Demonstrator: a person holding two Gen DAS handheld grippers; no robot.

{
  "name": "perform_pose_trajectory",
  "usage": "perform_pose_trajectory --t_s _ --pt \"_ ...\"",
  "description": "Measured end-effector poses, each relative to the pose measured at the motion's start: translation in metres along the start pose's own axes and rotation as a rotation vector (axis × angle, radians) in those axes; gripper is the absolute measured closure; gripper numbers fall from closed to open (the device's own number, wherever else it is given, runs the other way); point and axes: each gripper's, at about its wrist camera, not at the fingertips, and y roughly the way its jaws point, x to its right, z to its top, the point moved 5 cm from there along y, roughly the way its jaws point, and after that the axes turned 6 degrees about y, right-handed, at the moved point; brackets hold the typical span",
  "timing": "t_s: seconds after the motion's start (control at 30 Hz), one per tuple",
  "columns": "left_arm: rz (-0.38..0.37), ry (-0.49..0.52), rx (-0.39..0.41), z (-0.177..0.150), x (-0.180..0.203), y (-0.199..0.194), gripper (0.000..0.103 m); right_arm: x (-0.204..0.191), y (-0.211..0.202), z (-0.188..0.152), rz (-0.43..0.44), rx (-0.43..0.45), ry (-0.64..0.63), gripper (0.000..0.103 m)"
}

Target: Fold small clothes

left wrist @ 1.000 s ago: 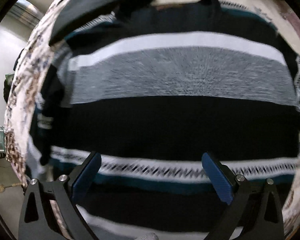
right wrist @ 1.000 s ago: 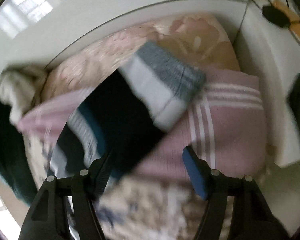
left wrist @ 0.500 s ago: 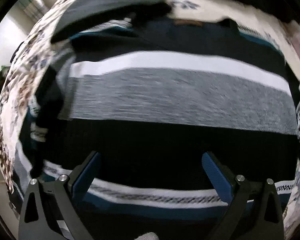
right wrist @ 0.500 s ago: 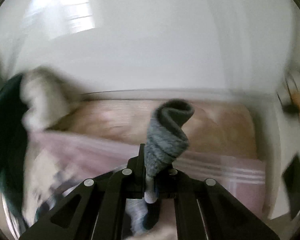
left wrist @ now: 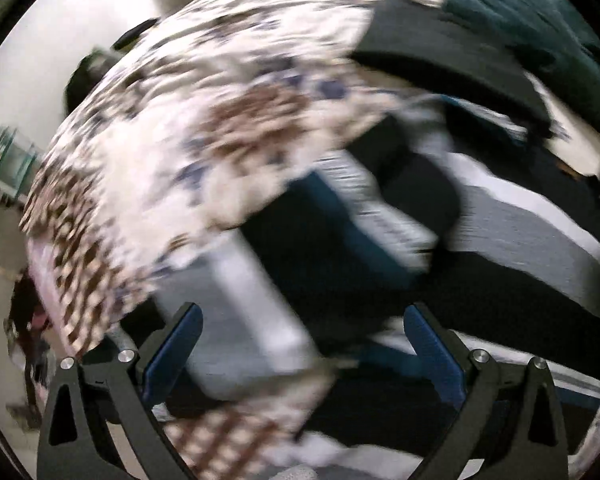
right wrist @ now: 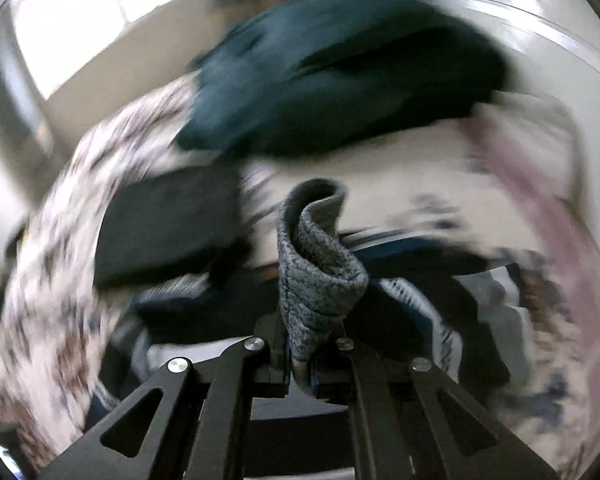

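Note:
A striped knit sweater (left wrist: 512, 248) with black, grey, white and teal bands lies on a patterned bedspread (left wrist: 204, 120). One sleeve (left wrist: 244, 296) reaches toward the lower left. My left gripper (left wrist: 300, 344) is open and empty, just above that sleeve. My right gripper (right wrist: 300, 364) is shut on the grey cuff of the other sleeve (right wrist: 316, 260), which stands up from the jaws in a fold. The sweater's body (right wrist: 228, 312) shows blurred below and behind the cuff.
A dark teal garment (right wrist: 340, 72) is heaped at the far end of the bed, and also shows in the left wrist view (left wrist: 532, 12). A dark grey folded piece (right wrist: 168, 228) lies beside it. A pink striped cloth (right wrist: 532, 176) lies at the right.
My left gripper has swung left from the sweater's body to its sleeve. My right gripper shut on the grey cuff, lifted it and carried it over the sweater.

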Motion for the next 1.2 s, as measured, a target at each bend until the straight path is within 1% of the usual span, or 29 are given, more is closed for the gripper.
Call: perform_pose_trajectory --t_s 0.1,0.13,0.17,0.2,0.23,0.27,0.3,0.33,0.37,0.4,0.43,0.47,0.5,0.57,0.63,0.73,0.77,0.83,0.87,0.9,0.93,0.97,1.0,1.03,1.07,1.1,1.13,1.17,1.2 --pt "0.022 -0.045 -0.026 -0.012 -0.037 0.013 0.0 -0.087 0.047 -0.053 -0.023 -0.06 -0.159 0.097" --pt "0.026 -0.056 -0.035 -0.016 -0.045 0.016 0.0 -0.108 0.053 -0.07 -0.036 -0.076 -0.194 0.097" --pt "0.027 -0.073 -0.046 -0.022 -0.058 0.022 0.0 -0.126 0.067 -0.085 -0.056 -0.091 -0.232 0.097" --pt "0.028 -0.084 -0.053 -0.025 -0.065 0.024 0.0 -0.135 0.07 -0.1 -0.066 -0.101 -0.253 0.097" --pt "0.027 -0.095 -0.06 -0.03 -0.071 0.026 0.0 -0.146 0.082 -0.109 -0.08 -0.118 -0.278 0.097" --pt "0.021 -0.113 -0.072 -0.035 -0.08 0.03 0.0 -0.154 0.093 -0.12 -0.093 -0.154 -0.303 0.097" --pt "0.018 -0.125 -0.078 -0.039 -0.085 0.03 0.0 -0.156 0.101 -0.128 -0.094 -0.211 -0.311 0.092" --pt "0.015 -0.143 -0.087 -0.044 -0.094 0.03 0.0 -0.156 0.107 -0.138 -0.07 -0.286 -0.298 0.086" --pt "0.009 -0.157 -0.093 -0.048 -0.098 0.029 0.0 -0.152 0.105 -0.141 -0.032 -0.326 -0.278 0.077" --pt "0.002 -0.189 -0.099 -0.055 -0.109 0.027 0.0 -0.148 0.098 -0.141 0.035 -0.364 -0.232 0.06" --pt "-0.002 -0.225 -0.104 -0.064 -0.121 0.023 0.0 -0.141 0.088 -0.141 0.098 -0.378 -0.18 0.042" --pt "-0.004 -0.246 -0.111 -0.07 -0.126 0.021 0.0 -0.13 0.075 -0.139 0.13 -0.368 -0.134 0.038" --pt "-0.012 -0.286 -0.128 -0.081 -0.137 0.019 0.0 -0.117 0.06 -0.137 0.136 -0.348 -0.107 0.036" --pt "-0.036 -0.371 -0.17 -0.102 -0.153 0.02 0.0 -0.092 0.035 -0.138 0.115 -0.332 -0.084 0.035" --pt "-0.095 -0.49 -0.226 -0.127 -0.167 0.025 0.0 -0.064 0.014 -0.142 0.063 -0.338 -0.077 0.035" --pt "-0.203 -0.706 -0.298 -0.162 -0.182 0.041 0.0 -0.034 -0.008 -0.155 0.005 -0.364 -0.076 0.035" --pt "-0.244 -0.809 -0.315 -0.173 -0.188 0.048 0.0 -0.023 -0.013 -0.158 -0.014 -0.37 -0.079 0.035" --pt "-0.309 -0.933 -0.317 -0.182 -0.194 0.057 0.0 -0.002 -0.02 -0.161 -0.045 -0.386 -0.081 0.035" --pt "-0.334 -1.006 -0.338 -0.189 -0.197 0.065 0.0 0.007 -0.023 -0.164 -0.056 -0.398 -0.075 0.035" --pt "-0.363 -1.096 -0.343 -0.198 -0.201 0.073 0.001 0.015 -0.026 -0.166 -0.062 -0.41 -0.063 0.035" --pt "-0.371 -1.154 -0.339 -0.205 -0.204 0.078 0.0 0.022 -0.03 -0.166 -0.065 -0.416 -0.046 0.035" --pt "-0.358 -1.22 -0.343 -0.215 -0.209 0.086 0.001 0.026 -0.031 -0.167 -0.063 -0.42 -0.029 0.035" --pt "-0.357 -1.256 -0.341 -0.219 -0.212 0.091 0.002 0.026 -0.033 -0.168 -0.061 -0.422 -0.025 0.035" --pt "-0.349 -1.295 -0.333 -0.224 -0.215 0.095 0.013 0.025 -0.034 -0.169 -0.061 -0.42 -0.03 0.035" --pt "-0.33 -1.343 -0.301 -0.228 -0.222 0.097 0.017 0.023 -0.035 -0.17 -0.059 -0.416 -0.037 0.035" --pt "-0.316 -1.364 -0.277 -0.23 -0.227 0.096 0.023 0.02 -0.036 -0.171 -0.05 -0.416 -0.043 0.035" --pt "-0.291 -1.376 -0.25 -0.232 -0.23 0.094 0.038 0.016 -0.036 -0.172 -0.042 -0.416 -0.053 0.035" --pt "-0.26 -1.377 -0.211 -0.23 -0.236 0.091 0.048 0.012 -0.036 -0.172 -0.04 -0.413 -0.062 0.035" --pt "-0.229 -1.364 -0.18 -0.226 -0.24 0.089 0.067 0.009 -0.037 -0.173 -0.035 -0.409 -0.067 0.035"
